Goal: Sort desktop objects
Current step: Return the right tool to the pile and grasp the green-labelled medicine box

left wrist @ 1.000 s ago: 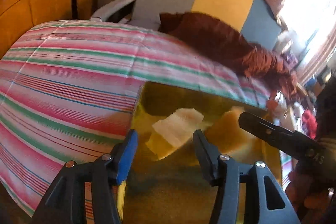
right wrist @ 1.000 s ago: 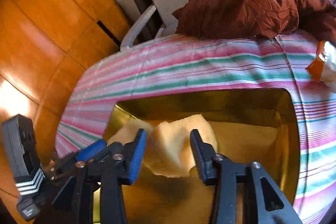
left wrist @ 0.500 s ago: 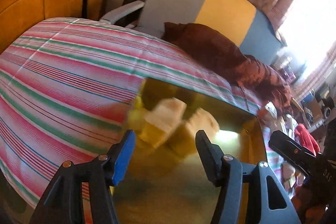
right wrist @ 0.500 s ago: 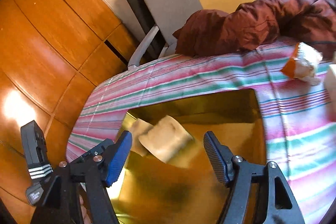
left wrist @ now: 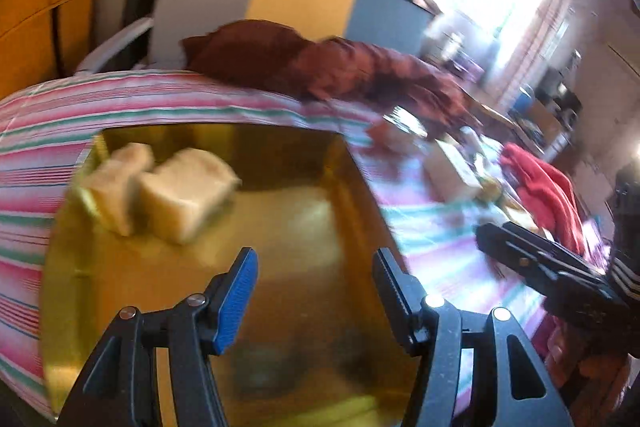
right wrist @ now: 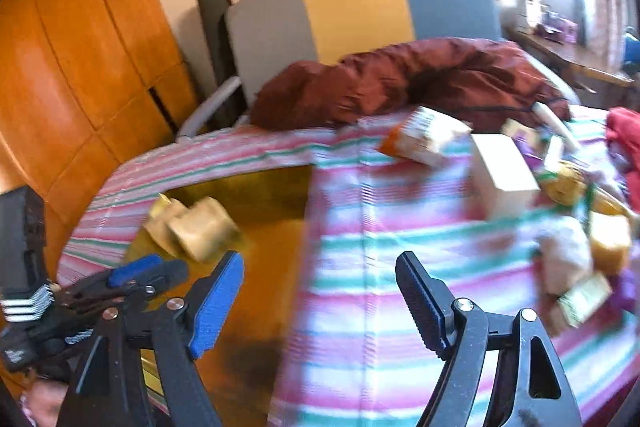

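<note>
Two sponges (left wrist: 160, 195) are now left at the upper left of the gold tray (left wrist: 312, 227). The right gripper (right wrist: 320, 299), just opened further, and the left gripper (left wrist: 316, 291) are both held apart and empty. The clutter at right is judged next.

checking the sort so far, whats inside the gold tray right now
Two pale sponge-like blocks lie side by side in the far left corner of the gold tray; the rest of its floor looks bare. The nearest part is hidden behind the left gripper, whose open jaws hold nothing.

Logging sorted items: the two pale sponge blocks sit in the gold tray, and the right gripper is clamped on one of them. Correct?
Not quite. The right gripper is open and empty, as the right wrist view shows; both sponge blocks lie free in the gold tray.
</note>
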`<action>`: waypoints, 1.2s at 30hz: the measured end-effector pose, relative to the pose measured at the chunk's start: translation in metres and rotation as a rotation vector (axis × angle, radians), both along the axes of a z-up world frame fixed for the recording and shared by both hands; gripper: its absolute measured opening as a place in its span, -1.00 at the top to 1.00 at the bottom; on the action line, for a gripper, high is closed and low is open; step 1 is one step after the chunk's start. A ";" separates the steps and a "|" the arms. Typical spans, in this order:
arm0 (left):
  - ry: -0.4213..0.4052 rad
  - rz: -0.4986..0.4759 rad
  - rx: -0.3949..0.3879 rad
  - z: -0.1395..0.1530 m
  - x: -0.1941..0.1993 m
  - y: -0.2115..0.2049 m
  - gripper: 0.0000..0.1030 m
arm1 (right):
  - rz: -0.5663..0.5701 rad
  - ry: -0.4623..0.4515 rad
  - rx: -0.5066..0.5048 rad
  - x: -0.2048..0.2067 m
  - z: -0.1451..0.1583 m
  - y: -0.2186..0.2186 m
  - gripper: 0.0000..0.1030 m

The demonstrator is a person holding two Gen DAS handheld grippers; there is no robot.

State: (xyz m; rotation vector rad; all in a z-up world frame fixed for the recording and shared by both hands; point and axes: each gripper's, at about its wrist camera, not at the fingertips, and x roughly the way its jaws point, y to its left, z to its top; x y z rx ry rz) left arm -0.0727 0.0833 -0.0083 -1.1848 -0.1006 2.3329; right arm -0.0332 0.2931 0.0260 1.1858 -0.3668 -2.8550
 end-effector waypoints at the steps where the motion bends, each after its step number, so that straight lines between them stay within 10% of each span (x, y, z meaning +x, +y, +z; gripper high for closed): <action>1: 0.000 -0.017 -0.001 0.001 0.004 0.007 -0.17 | -0.011 -0.004 0.006 0.003 -0.001 0.005 -0.53; 16: 0.024 -0.177 -0.043 0.008 0.048 0.084 -0.18 | -0.468 -0.167 0.001 0.044 -0.050 0.164 -0.54; 36: -0.090 -0.283 -0.066 -0.010 0.037 0.170 -0.21 | -0.314 -0.453 0.089 0.026 -0.086 0.222 0.39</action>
